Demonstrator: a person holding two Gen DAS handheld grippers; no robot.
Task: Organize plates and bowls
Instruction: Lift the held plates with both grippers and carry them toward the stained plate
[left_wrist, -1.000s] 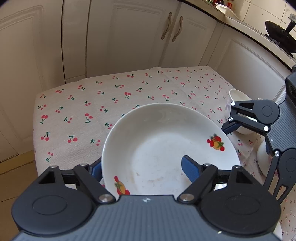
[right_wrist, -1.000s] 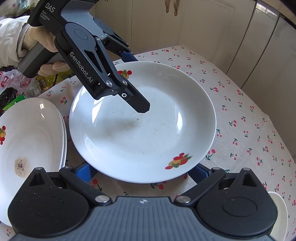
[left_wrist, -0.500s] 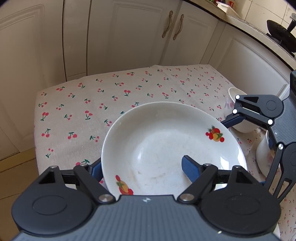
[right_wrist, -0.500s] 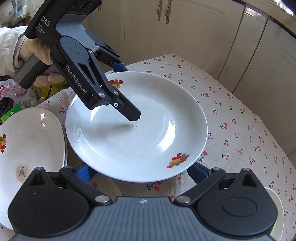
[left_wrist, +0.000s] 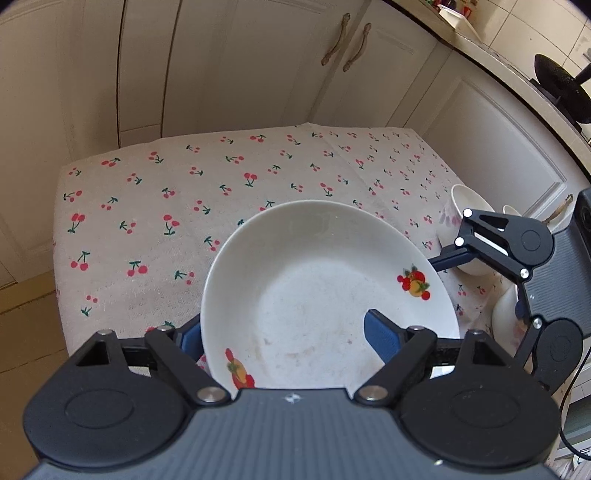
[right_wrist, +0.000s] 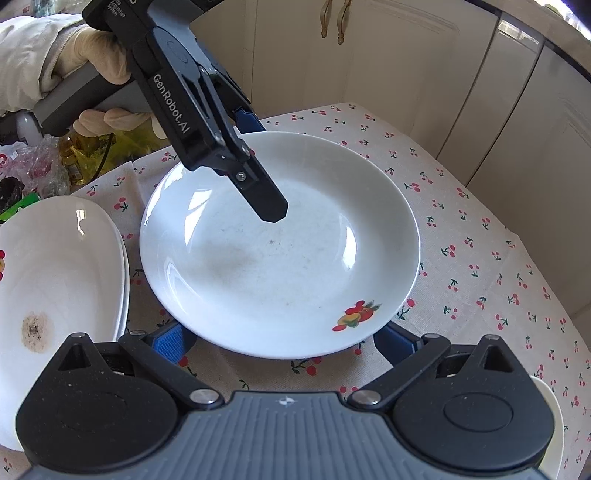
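Note:
A white plate with fruit decals lies low over the cherry-print tablecloth. My left gripper straddles its rim: one blue pad hovers above the plate's inside and the other stands outside the edge. Its jaws are opening and neither pad presses on the plate. In the right wrist view the same plate sits in front of my right gripper, which stands wide open with both fingertips tucked beneath the near rim. A gloved hand holds the left gripper.
A stack of white plates, the top one with a brown stain, lies left of the plate. Small white bowls stand at the table's right edge. Plastic bags crowd the far left. White cabinet doors close in behind the table.
The left gripper has tipped a little steeper over the plate, its inner finger staying above the plate's inside. The plate and the right gripper have hardly moved.

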